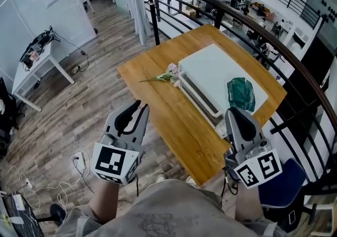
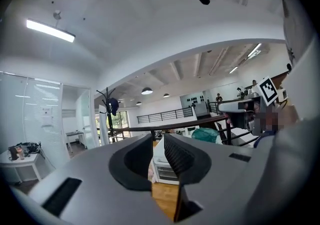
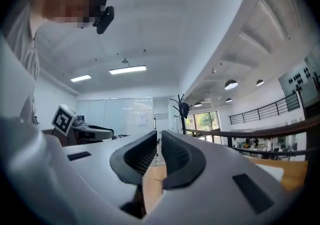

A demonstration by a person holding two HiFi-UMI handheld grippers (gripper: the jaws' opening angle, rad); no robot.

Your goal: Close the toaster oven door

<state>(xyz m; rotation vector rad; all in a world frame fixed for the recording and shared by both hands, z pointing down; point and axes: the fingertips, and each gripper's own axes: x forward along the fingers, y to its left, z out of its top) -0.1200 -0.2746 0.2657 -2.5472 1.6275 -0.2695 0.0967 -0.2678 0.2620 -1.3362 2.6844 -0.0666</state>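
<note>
— Where's the toaster oven [image 1: 221, 72]?
— On the counter [image 1: 158, 99], ahead of both tools, untouched. The left tool [image 2: 158, 141] is narrowly parted, the right tool [image 3: 159, 138] nearly closed; both empty.
— Handling?
— Probably a stiff, light door [image 1: 202, 100]: push its free edge.

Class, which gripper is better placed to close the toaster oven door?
Left, probably. The left gripper faces the front of the toaster oven, seen between its jaws; the right gripper sits nearer but beside its corner, aimed past it.

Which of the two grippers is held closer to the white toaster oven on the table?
The right gripper: it hangs at the toaster oven's near corner, above the wooden table. The left gripper hangs off to the table's side, over the floor.
</note>
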